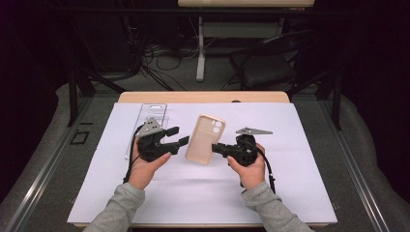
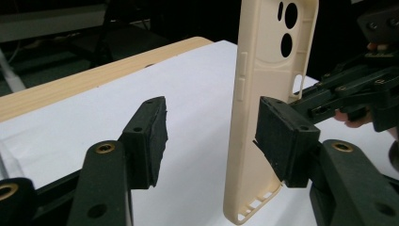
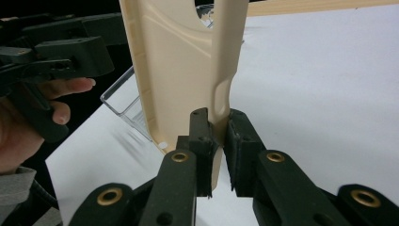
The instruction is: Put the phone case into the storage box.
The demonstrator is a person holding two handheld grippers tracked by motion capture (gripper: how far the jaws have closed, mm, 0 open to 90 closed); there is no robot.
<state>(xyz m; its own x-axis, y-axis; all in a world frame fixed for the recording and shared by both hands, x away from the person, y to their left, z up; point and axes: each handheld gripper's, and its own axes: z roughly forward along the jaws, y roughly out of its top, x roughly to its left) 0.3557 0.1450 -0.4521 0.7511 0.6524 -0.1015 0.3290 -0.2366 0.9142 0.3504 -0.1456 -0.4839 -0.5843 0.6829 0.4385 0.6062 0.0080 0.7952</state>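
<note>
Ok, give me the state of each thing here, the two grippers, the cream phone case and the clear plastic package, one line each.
Left gripper: open, one pad beside the case's edge, the other well apart.
Right gripper: shut on the case's edge.
Cream plastic phone case: held up off the white sheet, empty, camera cut-outs at the top.
Clear plastic package: lying flat on the white sheet, behind the left gripper.

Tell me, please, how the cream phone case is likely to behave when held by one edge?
The phone case is a thin hollow shell, so probably light. The right gripper pinches only its edge, yet it stays straight, suggesting stiffness. Its smooth surface may slip or pivot.
</note>
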